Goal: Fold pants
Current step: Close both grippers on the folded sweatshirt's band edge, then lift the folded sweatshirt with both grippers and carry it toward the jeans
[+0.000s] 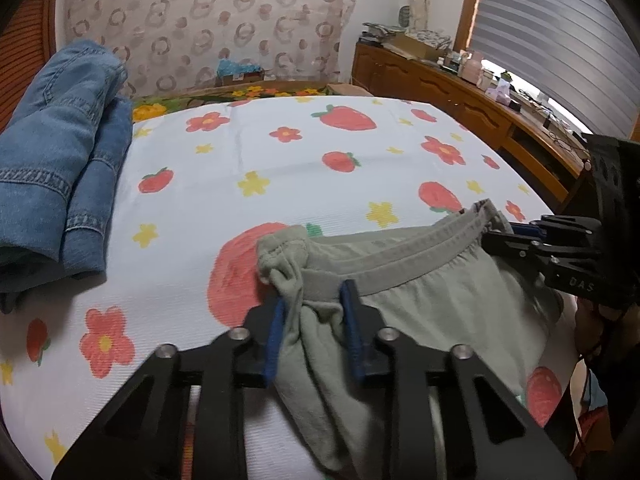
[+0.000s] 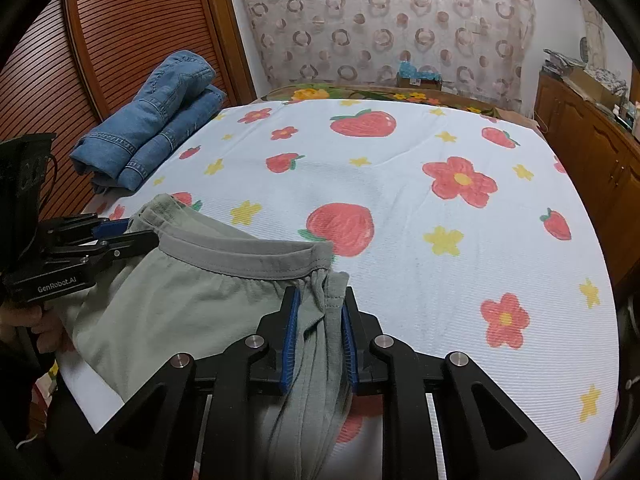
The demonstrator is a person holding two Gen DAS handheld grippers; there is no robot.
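Observation:
Grey-green pants (image 1: 432,292) with a grey elastic waistband (image 2: 244,258) hang between my two grippers above the near edge of the bed. My left gripper (image 1: 314,300) is shut on the left end of the waistband, fabric bunched between its blue pads. It also shows at the left of the right wrist view (image 2: 132,232). My right gripper (image 2: 320,300) is shut on the right end of the waistband; it also shows at the right of the left wrist view (image 1: 496,234). The legs drop out of sight below.
The bed has a white sheet (image 2: 400,184) printed with strawberries and flowers. Folded blue jeans (image 1: 60,160) lie at its far left corner, also in the right wrist view (image 2: 156,120). A wooden sideboard (image 1: 480,100) with clutter runs along the right; a slatted wooden door (image 2: 120,40) stands left.

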